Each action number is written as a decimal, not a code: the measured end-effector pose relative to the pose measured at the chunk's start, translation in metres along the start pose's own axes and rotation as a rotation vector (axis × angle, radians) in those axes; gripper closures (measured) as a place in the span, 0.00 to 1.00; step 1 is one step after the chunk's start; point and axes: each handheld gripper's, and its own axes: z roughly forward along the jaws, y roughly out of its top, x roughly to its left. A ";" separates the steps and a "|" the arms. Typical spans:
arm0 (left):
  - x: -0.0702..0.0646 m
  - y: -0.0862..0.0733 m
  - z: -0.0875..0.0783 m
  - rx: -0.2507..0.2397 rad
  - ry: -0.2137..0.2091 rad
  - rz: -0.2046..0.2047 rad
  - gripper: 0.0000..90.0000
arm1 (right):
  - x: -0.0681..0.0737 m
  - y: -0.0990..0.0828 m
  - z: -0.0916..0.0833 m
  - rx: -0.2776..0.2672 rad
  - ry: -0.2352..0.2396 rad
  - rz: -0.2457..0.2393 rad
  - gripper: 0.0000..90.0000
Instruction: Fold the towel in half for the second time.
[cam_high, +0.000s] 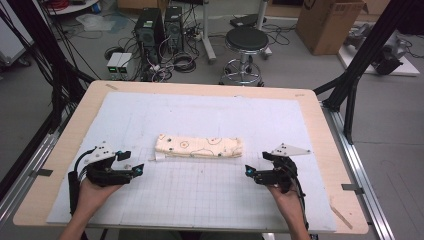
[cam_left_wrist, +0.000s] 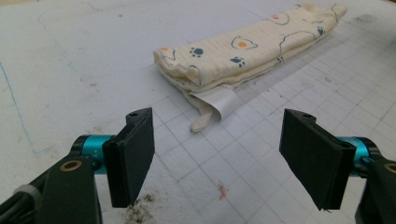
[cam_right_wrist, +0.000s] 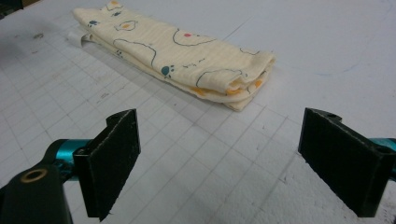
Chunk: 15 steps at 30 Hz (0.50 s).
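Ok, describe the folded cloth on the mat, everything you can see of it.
The folded cloth is cream, soft-looking fabric printed with bear outlines, paw prints and small orange dots. It is folded into a long, flat, layered strip lying across the white gridded mat. A white tag sticks out from under one end. Nothing grips it; both tools stand apart from it.

On the table (cam_high: 320, 130): 1 white gridded mat (cam_high: 210, 195), 1 folded cream cloth (cam_high: 199, 147) w/ 1 white label (cam_left_wrist: 219, 103) at its left end, 2 grippers, i.e. left gripper (cam_high: 133, 170) near the left edge, right gripper (cam_high: 252, 172) near the right edge. Beyond the far edge: 1 black stool (cam_high: 246, 41), 2 PC towers (cam_high: 149, 27), 1 cardboard box (cam_high: 327, 22).
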 end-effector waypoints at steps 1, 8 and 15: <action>0.000 -0.001 -0.001 0.000 0.001 0.001 0.30 | 0.000 -0.001 -0.001 -0.003 0.000 -0.002 0.14; -0.003 -0.007 -0.003 0.021 0.007 0.006 0.29 | 0.002 -0.008 -0.005 0.005 0.006 -0.012 0.13; -0.005 -0.010 -0.008 0.014 0.007 -0.007 0.29 | 0.007 -0.013 -0.009 0.016 0.000 -0.028 0.13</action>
